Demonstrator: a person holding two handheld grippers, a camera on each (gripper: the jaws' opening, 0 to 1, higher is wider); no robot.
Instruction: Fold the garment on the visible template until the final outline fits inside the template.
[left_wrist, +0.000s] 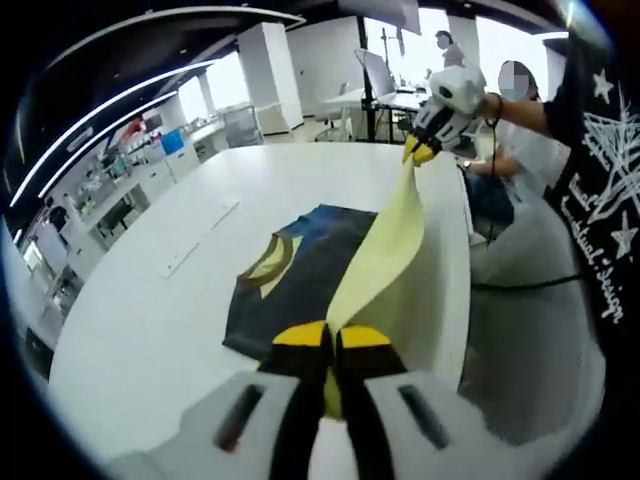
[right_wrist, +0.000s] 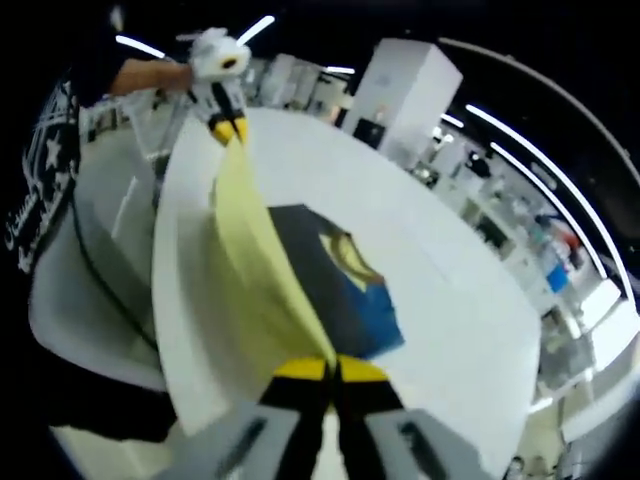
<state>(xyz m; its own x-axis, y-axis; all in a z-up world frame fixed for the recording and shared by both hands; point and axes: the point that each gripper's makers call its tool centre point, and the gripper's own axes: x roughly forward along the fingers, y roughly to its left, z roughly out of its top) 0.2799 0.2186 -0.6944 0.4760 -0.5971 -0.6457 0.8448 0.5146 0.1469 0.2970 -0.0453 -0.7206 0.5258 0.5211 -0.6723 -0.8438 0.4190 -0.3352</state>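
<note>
Yellow-lined dark blue garment stretched taut between both clamped grippers

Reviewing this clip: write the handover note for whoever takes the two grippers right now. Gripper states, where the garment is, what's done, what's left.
Left gripper: shut on the garment's pale yellow edge.
Right gripper: shut on the same edge at its other end; the edge is stretched taut between them, lifted off the white table.
Garment: its dark part lies flat on the table.
Done: edge gripped and raised.
Left: carry it over, lay it down, finish folding. I can't make out a template outline.
</note>
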